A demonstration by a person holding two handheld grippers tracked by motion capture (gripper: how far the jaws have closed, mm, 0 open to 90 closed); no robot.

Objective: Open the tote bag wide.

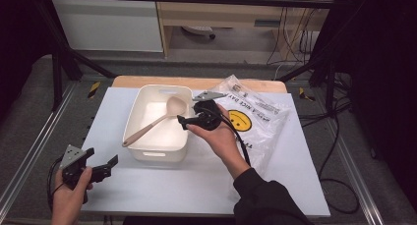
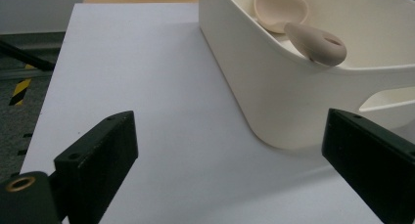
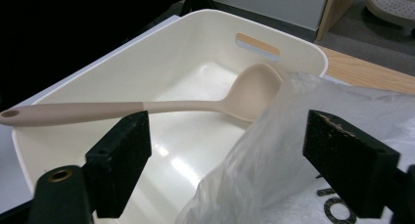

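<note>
Hovering at the tub's [image 1: 162, 151] right rim, the right tongs [image 1: 183, 121] gape empty; left tongs [image 1: 114, 162] released

Ladle [image 1: 153, 121] in tub [image 1: 162, 151], handle over rim; bag [image 1: 255, 114] right of tub.

The right hand-held gripper [image 1: 184, 120] is standing with its jaws wide apart, pressing on nothing. The left hand-held gripper [image 1: 109, 165] is also resting with its jaws open, well apart from the right one, with each forearm reaching forward behind it.
</note>
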